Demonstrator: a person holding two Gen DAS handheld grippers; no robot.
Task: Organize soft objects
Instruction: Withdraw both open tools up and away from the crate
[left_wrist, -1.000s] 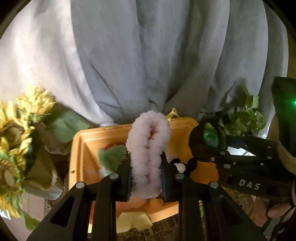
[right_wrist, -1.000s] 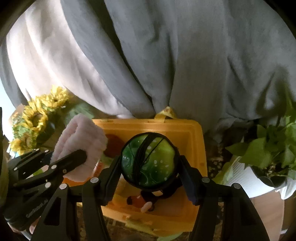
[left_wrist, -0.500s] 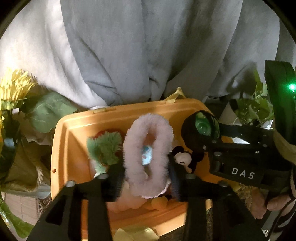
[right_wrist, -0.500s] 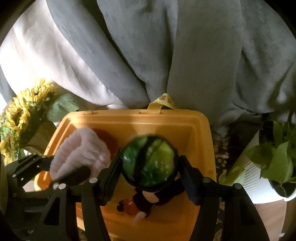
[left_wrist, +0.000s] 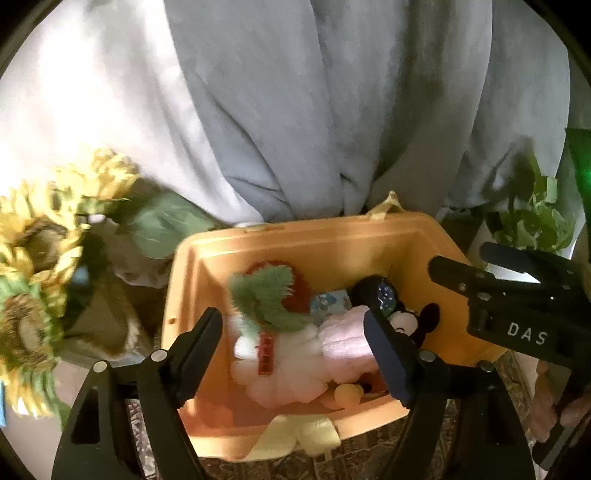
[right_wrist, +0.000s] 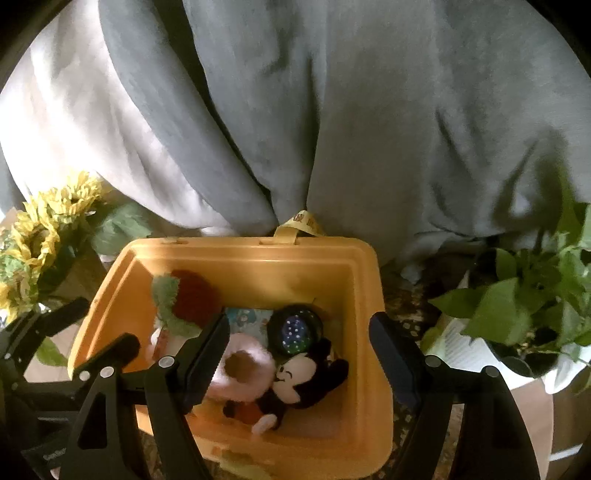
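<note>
An orange bin holds soft toys. The pink fluffy ring lies in it beside a black mouse plush. The dark green ball rests behind the mouse. A green and red plush lies at the bin's left. My left gripper is open and empty above the bin. My right gripper is open and empty above the bin, and it also shows in the left wrist view.
Yellow sunflowers stand left of the bin. A leafy potted plant stands to its right. A grey and white curtain hangs behind. A yellow soft item lies at the bin's front edge.
Both grippers have opened. The pink ring dropped from the left gripper and the green ball from the right gripper into the bin. Both grippers moved closer over the bin.
</note>
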